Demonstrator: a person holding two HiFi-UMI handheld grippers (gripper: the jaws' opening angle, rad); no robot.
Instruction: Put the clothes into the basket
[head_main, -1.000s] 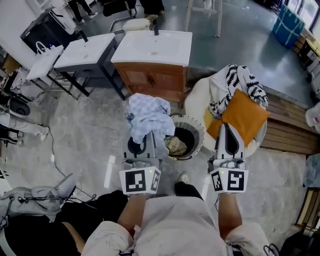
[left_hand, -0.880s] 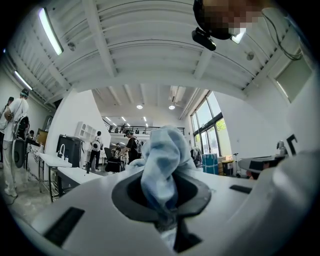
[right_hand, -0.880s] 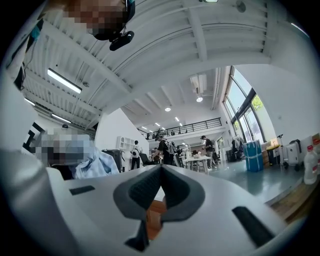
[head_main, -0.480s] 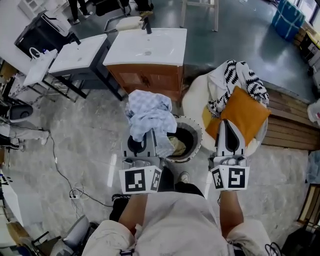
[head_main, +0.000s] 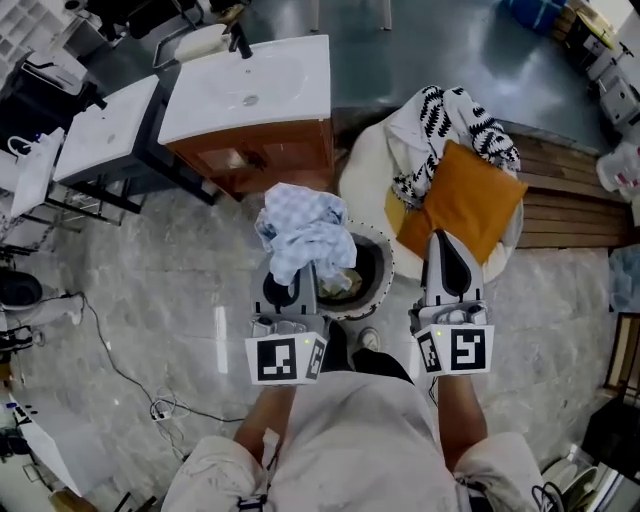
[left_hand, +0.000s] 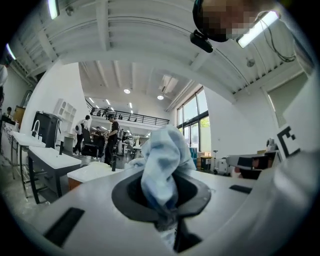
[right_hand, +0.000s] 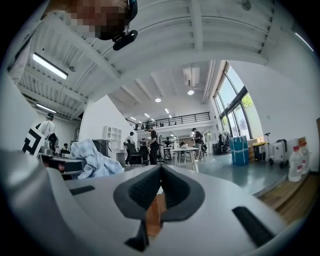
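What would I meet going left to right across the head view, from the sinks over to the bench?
White sink stand → wooden vanity → blue checked cloth → orange cushion → slatted wooden bench.

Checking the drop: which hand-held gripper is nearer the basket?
Left. The left hand-held gripper holds the blue cloth over the basket; the right hand-held gripper is off to its side, over the orange cloth.
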